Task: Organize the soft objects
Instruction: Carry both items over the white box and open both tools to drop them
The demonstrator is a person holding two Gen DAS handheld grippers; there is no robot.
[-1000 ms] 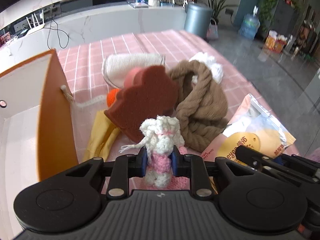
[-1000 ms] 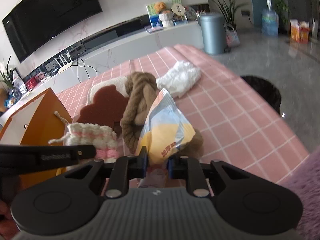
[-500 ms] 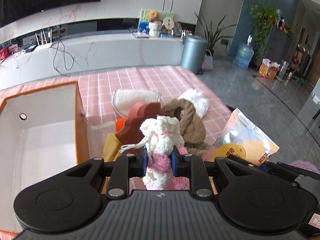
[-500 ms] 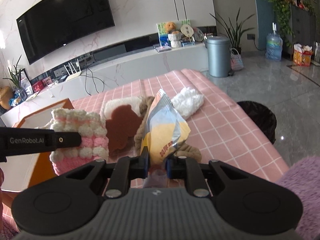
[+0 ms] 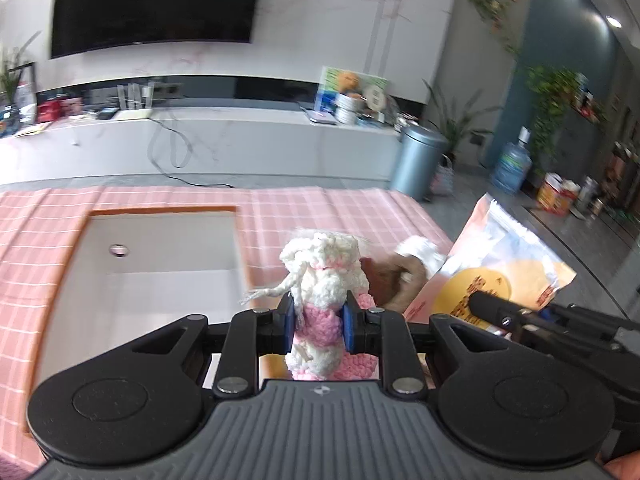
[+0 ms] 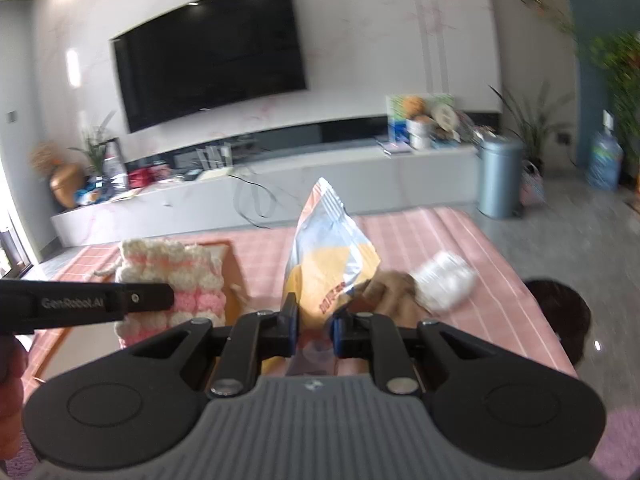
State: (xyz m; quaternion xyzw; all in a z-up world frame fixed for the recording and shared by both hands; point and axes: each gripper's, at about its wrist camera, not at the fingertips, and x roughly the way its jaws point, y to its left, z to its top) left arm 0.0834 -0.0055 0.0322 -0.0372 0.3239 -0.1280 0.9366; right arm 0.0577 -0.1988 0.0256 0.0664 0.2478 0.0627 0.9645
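- Left gripper [image 5: 318, 322]: jaws narrowly parted, pads clamped on the pink-and-white crocheted pouch [image 5: 320, 280], held above the near right corner of the orange-rimmed box [image 5: 160, 240].
- Right gripper [image 6: 314, 326]: jaws nearly closed, pinching the lower edge of the orange-and-white packet [image 6: 328, 256], held upright over the pink checked tablecloth [image 6: 440, 232].

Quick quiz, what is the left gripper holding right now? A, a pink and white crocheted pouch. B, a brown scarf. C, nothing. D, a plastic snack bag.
A: the left gripper is shut on the pink and white crocheted pouch; the right gripper holds the plastic bag.
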